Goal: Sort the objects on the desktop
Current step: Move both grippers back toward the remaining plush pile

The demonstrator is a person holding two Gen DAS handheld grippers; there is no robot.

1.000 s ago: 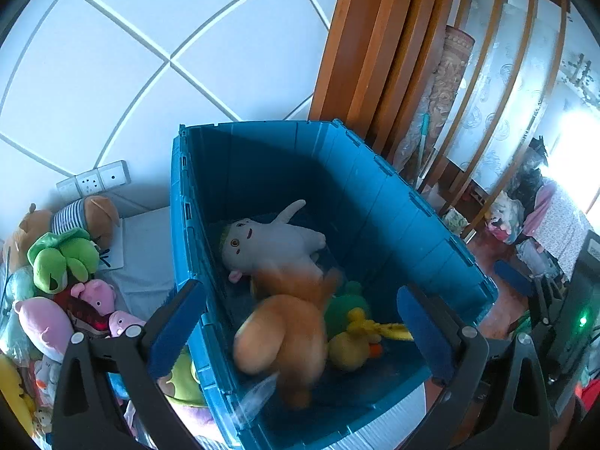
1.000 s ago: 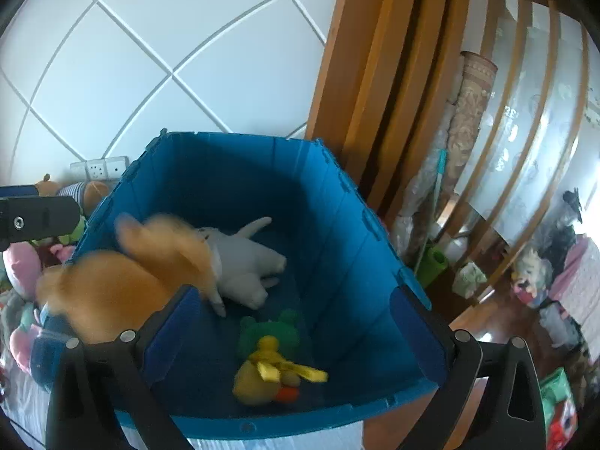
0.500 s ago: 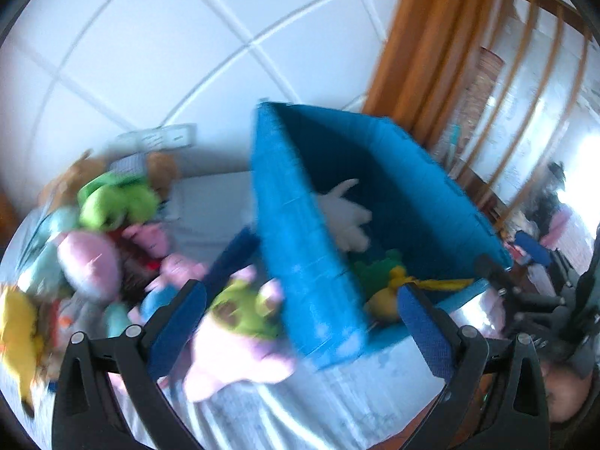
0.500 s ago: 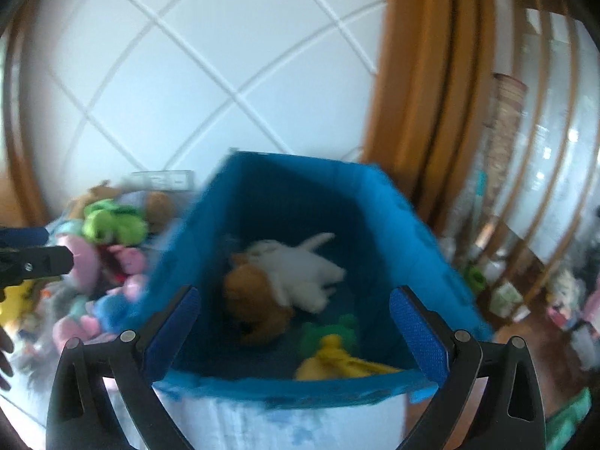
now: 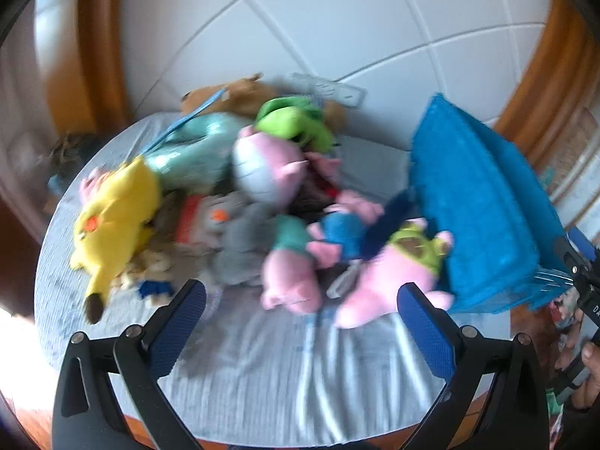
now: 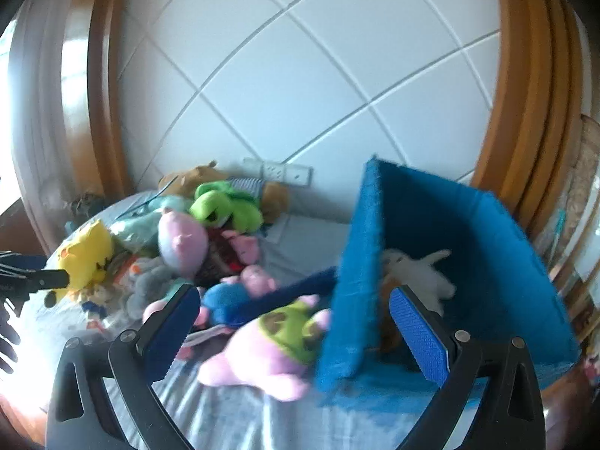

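A pile of plush toys lies on the grey bed: a yellow plush (image 5: 116, 210), a green frog plush (image 5: 296, 120), a pink and grey plush (image 5: 266, 172) and a pink plush with a green shell (image 5: 397, 270) beside the blue bin (image 5: 476, 202). My left gripper (image 5: 300, 307) hangs open and empty above the bedsheet, short of the pile. My right gripper (image 6: 292, 311) is open and empty too, straddling the blue bin's (image 6: 483, 262) near wall, with the shell plush (image 6: 277, 341) between its fingers in view. A white plush (image 6: 420, 270) lies inside the bin. Both views are blurred.
A white tiled wall with a socket strip (image 6: 277, 170) backs the bed. Wooden frames (image 6: 532, 75) rise at right and left. A hand (image 5: 577, 375) holds the other gripper's handle at the lower right of the left wrist view. The left gripper's tip (image 6: 33, 281) shows at the right view's left edge.
An orange plush dropped into the blue bin a second ago. Both grippers then swung left, away from the bin and toward the plush pile on the bed.
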